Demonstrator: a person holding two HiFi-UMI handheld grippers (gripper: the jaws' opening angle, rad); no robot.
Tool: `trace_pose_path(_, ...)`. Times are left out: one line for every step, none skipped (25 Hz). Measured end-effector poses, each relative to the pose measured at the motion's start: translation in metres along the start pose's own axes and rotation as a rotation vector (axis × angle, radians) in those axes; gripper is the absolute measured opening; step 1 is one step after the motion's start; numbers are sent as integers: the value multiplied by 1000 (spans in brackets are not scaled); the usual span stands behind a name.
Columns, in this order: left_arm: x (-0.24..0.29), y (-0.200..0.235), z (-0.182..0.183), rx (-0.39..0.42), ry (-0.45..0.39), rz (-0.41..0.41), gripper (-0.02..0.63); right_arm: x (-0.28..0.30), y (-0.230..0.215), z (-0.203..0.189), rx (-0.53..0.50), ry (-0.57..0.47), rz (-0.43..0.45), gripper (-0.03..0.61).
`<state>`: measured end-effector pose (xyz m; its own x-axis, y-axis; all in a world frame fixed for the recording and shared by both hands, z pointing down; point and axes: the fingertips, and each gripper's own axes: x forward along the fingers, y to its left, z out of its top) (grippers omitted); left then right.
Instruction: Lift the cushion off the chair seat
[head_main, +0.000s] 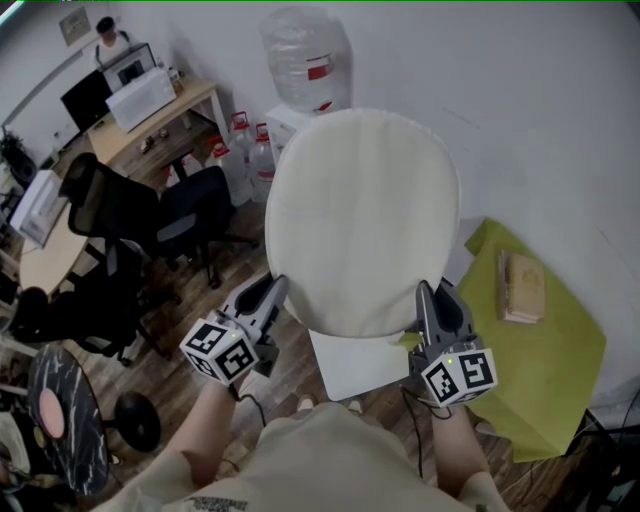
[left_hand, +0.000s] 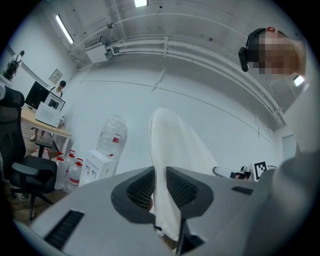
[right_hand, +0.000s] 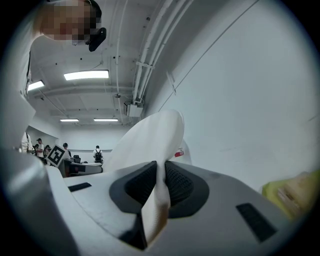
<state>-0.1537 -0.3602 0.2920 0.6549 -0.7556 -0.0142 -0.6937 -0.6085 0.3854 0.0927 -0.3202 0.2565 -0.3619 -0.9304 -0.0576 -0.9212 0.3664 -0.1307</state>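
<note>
Head view: you hold the round cream cushion up in the air by its near edge, with the left tongs at its left side and the right tongs at its right. A white square seat shows below that edge.

Left gripper view: the left tongs are nearly closed, pads pinching the cushion's thin rim.

Right gripper view: the right tongs are clamped the same way on the rim, and the cushion rises beyond them.

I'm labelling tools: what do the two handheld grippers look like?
Both the left gripper and right gripper are grey, with black ribbed pads, a white cube of black square markers and a thin black cable. The shirt is beige.
</note>
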Motion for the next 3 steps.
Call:
trace_pose_path(0,1,-1,-3,2,-1,86,1,0,-1,0,2,-1,72)
trace_pose_path(0,3,-2,-5,5,-2,86,1,0,-3,1,4,-2,72)
trace_pose_path(1,4,-3,-7,8,-3,86,2,0,-4,1,6,-3,72)
